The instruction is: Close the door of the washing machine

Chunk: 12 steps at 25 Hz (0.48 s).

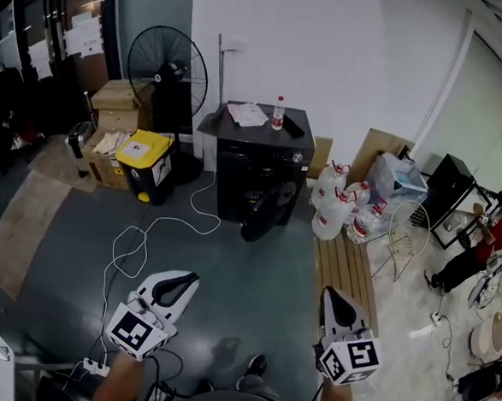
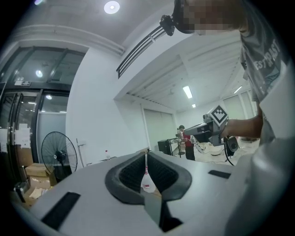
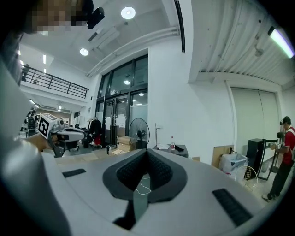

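Well: boxy black washing machine (image 1: 262,166), round door (image 1: 261,211) ajar; ribbed-pad left tool (image 1: 190,278), right tool (image 1: 329,292) pinched together.

Workshop: cartons (image 1: 117,96), floor fan (image 1: 168,65), cables (image 1: 146,231)

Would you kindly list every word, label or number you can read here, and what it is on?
No text is legible.
Label on the yellow bin: too small.
Label on the bottle: too small.
Print on the papers on the washer: too small.
Print on the shirt: blurred.
On the left cube and right cube: square markers only, no words.
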Motion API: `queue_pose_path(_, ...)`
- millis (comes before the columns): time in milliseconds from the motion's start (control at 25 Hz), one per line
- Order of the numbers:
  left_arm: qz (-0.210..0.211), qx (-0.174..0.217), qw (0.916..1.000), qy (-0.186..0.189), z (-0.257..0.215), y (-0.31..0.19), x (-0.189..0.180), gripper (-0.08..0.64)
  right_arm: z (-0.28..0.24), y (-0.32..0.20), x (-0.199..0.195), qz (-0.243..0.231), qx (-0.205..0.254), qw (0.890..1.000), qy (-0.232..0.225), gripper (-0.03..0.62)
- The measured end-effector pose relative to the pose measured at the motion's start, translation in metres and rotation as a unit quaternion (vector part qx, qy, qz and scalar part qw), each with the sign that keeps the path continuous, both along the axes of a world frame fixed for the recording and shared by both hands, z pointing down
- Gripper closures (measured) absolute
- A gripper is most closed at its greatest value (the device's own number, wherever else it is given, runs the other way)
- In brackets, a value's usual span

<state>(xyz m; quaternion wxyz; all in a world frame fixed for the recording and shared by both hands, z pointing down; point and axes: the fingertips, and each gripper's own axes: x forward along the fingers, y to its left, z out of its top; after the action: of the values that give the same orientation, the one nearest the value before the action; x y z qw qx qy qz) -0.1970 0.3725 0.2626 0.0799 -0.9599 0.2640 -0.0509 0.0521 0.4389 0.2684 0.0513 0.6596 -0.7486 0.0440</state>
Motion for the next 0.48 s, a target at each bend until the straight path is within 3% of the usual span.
queue_pose_path(480, -0.051, 0.002, 0.9986, -0.010, -0.004, -0.064, 0.066, 0.532, 0.003, -0.092, 0.073, -0.053, -0.002, 0.999, -0.007, 0.574)
